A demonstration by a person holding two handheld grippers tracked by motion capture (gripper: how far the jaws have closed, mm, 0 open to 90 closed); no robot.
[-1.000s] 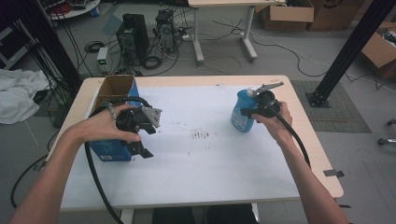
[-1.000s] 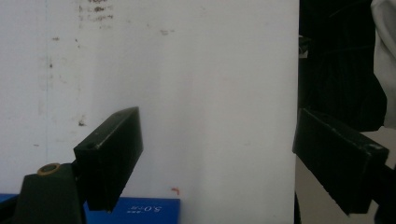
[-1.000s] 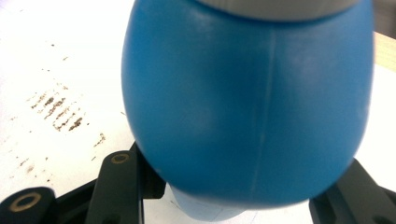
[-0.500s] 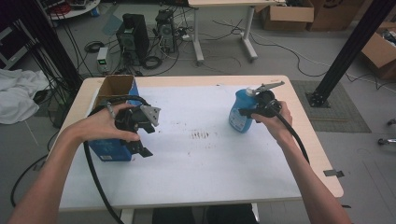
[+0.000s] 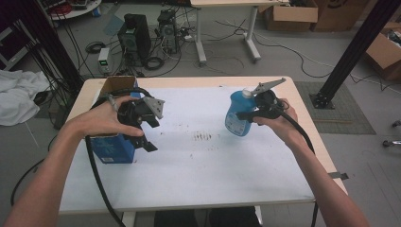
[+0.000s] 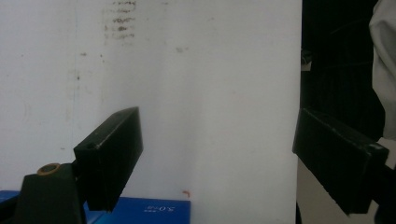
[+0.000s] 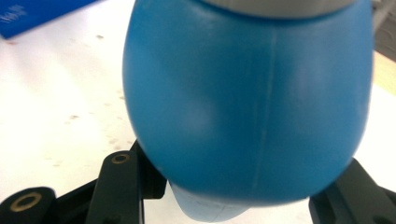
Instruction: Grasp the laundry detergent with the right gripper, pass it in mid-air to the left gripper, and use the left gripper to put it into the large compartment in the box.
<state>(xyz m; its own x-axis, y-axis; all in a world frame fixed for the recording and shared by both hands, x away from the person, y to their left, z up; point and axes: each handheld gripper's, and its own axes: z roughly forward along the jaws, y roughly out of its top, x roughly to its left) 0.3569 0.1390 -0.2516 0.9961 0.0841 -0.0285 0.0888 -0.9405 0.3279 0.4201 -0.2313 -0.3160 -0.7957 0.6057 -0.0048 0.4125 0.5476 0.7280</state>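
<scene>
A white surface [image 5: 203, 165] with a wooden rim sits mid-frame in the high view, above a grey floor strewn with cables, computer towers and cardboard boxes along the top edge. A blue box [image 5: 112, 147] rests at the left of the surface, with an open cardboard box [image 5: 116, 84] behind it. The high view shows a blue bottle [image 5: 238, 113] with a pale cap, right of centre, held tilted by the right hand-held gripper [image 5: 247, 114]. The right gripper view adds the close detail: the bottle's rounded blue body [image 7: 247, 102] sits between the two black jaws, clamped on either side. The left hand-held gripper [image 5: 147, 135] hovers over the blue box; the left gripper view shows its jaws spread wide with nothing between them, and a corner of the blue box [image 6: 154, 210] at the lower edge.
</scene>
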